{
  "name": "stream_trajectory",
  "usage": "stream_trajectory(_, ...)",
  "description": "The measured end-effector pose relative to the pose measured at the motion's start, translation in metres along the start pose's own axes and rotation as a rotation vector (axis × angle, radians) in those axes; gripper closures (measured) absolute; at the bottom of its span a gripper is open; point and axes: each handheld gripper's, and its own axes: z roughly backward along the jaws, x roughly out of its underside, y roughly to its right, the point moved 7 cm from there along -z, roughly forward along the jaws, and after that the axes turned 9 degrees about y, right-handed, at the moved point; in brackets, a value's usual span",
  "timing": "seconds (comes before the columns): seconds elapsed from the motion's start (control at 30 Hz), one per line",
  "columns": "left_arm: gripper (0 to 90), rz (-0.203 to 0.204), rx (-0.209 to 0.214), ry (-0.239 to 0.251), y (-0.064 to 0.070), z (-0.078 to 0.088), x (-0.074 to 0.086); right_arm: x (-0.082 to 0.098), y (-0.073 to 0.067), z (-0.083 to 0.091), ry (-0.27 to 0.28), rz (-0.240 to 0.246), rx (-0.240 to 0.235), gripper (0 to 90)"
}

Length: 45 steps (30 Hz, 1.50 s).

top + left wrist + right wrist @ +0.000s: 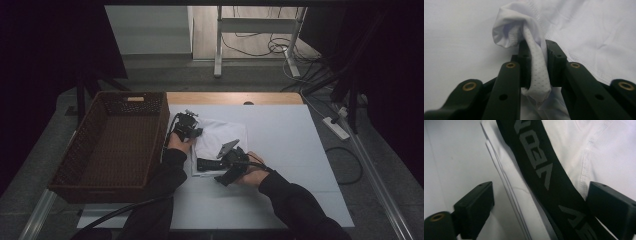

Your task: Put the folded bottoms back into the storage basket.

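Left gripper [196,133] is clamped on a bunched fold of the white garment [220,137]; in the left gripper view the mesh-lined fabric [535,67] is squeezed between my two pads and puffs out above them. Right gripper [202,164] has its jaws spread wide, straddling the garment's black waistband [541,172] with grey lettering; pads sit either side of it, not pressing, one over the bare table and one over white cloth. The garment lies folded on the white tabletop [280,150], left of centre, just right of the brown wicker basket [112,145]. My left gripper is at the garment's far-left corner, close to the basket wall; my right one is at the near edge, where the waistband runs. The two grippers are near each other but apart.
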Motion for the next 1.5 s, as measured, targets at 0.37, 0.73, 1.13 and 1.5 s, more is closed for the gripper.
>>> stream_trajectory(0.37,59.0,0.005,-0.046,-0.006,-0.007,0.000,-0.003,-0.002,0.005,0.006,-0.031,0.035,-0.009,33.2)
stream_trajectory(0.73,60.2,0.031,-0.029,-0.011,-0.007,-0.001,-0.003,-0.007,0.000,0.002,-0.018,0.063,-0.041,26.6)
stream_trajectory(1.13,60.8,0.029,-0.024,-0.008,-0.007,-0.001,-0.002,-0.016,-0.010,0.001,0.025,0.096,-0.089,29.8)
stream_trajectory(1.5,61.8,0.032,-0.018,-0.008,-0.007,0.000,-0.002,-0.011,-0.004,0.004,-0.030,0.178,-0.019,60.6)
